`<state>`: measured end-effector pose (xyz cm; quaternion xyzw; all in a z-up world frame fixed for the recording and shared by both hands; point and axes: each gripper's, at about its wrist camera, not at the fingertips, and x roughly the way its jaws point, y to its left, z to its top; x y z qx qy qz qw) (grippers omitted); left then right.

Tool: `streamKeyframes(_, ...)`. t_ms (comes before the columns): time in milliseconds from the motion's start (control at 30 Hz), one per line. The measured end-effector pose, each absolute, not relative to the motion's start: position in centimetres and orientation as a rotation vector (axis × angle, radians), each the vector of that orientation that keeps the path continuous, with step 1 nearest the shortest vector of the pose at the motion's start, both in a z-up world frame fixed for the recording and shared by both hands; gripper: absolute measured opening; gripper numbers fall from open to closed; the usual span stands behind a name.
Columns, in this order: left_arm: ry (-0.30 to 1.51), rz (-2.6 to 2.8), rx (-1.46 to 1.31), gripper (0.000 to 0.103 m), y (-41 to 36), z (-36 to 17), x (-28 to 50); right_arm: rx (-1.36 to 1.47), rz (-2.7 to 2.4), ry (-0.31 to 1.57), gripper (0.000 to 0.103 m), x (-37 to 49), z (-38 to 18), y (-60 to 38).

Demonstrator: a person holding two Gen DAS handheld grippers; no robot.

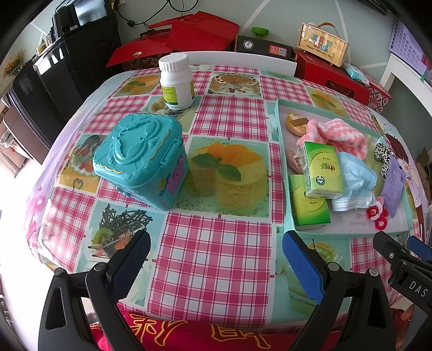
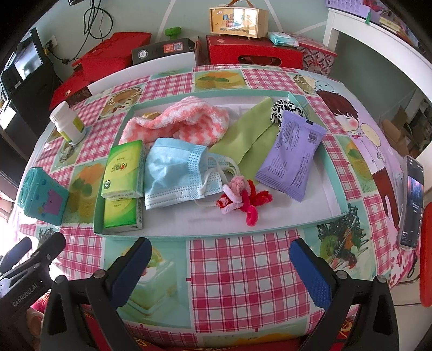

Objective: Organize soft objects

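Observation:
A shallow teal tray (image 2: 337, 208) holds soft things: a pink-and-white fuzzy cloth (image 2: 178, 121), a blue face mask (image 2: 172, 172), two green tissue packs (image 2: 124, 168), a green cloth (image 2: 248, 135), a purple packet (image 2: 291, 154), a red-pink pipe-cleaner toy (image 2: 240, 197) and a leopard scrunchie (image 2: 283, 109). The tray also shows in the left wrist view (image 1: 280, 151). My right gripper (image 2: 220, 259) is open and empty, just in front of the tray. My left gripper (image 1: 216, 256) is open and empty over the tablecloth, left of the tray.
A teal plastic box (image 1: 140, 159) stands on the table's left half, a white pill bottle (image 1: 176, 81) behind it. A phone (image 2: 411, 202) lies at the right table edge. Red boxes (image 2: 253, 52) and a wooden case (image 2: 237, 20) stand behind the table.

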<state>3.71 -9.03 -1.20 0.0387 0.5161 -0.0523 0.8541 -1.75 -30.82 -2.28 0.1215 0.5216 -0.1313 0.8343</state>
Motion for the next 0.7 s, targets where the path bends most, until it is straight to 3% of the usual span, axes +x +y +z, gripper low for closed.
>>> streamKeyframes(700,1.100,-0.101,0.076,0.098,-9.01,-1.61,3.94,0.255,-0.278,1.116,0.103,-1.65,-2.59,-30.89)
